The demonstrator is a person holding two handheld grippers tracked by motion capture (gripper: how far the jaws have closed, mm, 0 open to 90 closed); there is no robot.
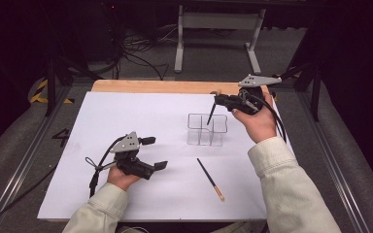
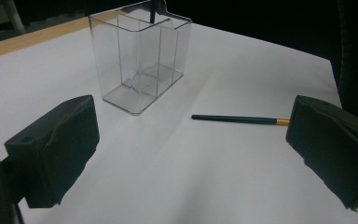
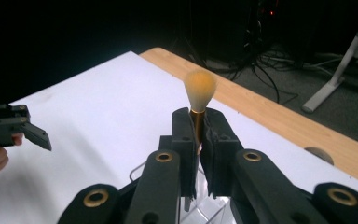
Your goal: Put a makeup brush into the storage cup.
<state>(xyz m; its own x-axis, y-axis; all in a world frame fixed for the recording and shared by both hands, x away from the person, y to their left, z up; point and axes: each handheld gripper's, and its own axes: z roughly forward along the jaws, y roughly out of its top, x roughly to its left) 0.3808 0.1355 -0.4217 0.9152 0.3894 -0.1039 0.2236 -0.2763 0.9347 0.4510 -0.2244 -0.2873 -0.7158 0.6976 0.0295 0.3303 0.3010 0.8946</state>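
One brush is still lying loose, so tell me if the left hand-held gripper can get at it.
Probably yes: the left hand-held gripper is open and faces the brush on the paper, with bare paper between; the clear organizer stands off to the side.

White-covered table (image 1: 126,121): clear organizer (image 1: 207,129), loose brush (image 1: 210,179) nearby.

This is a lab or test rig, not a home. The counter (image 1: 126,111) is a wooden board under a plain white sheet, framed left and right by bare aluminium rails (image 1: 26,160). Toward twelve o'clock, past its far edge, loose black cables (image 1: 136,48) sprawl over grey carpet beside the grey metal legs of a stand (image 1: 218,34) — yellow-and-black hazard tape (image 1: 41,92) marks the floor at about ten o'clock. Black surrounds close in the space — a staged recording bay.
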